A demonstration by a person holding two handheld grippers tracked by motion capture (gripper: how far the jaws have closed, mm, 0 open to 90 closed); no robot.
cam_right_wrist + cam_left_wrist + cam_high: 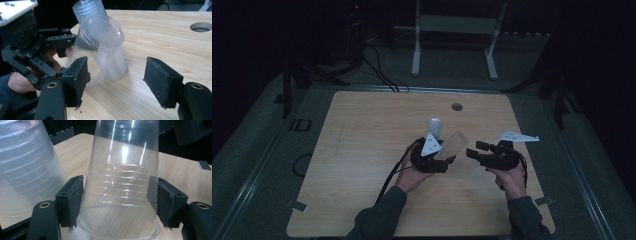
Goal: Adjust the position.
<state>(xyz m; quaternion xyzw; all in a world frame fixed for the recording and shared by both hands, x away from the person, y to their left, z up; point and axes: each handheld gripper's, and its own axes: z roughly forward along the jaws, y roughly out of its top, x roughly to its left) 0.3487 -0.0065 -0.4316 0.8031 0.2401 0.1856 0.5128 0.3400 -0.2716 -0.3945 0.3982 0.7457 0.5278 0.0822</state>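
Observation:
My left gripper (118, 188) is shut on a clear plastic cup (122, 182), its pads pressing on both sides near the rim. In the high view this cup (455, 142) lies tilted above the table with its base toward the right gripper. A frosted stack of cups (435, 127) stands upside down just behind it, and fills the left of the left gripper view (25, 165). My right gripper (117, 68) is open with nothing between its jaws. It faces the held cup's base (100, 35) from a short way off, near the table's middle (477, 149).
The wooden table (362, 150) has a round cable hole (457, 106) near its far edge. A white metal frame (454, 25) and dark cables stand on the floor beyond. A person's hands and dark sleeves come in from the near edge.

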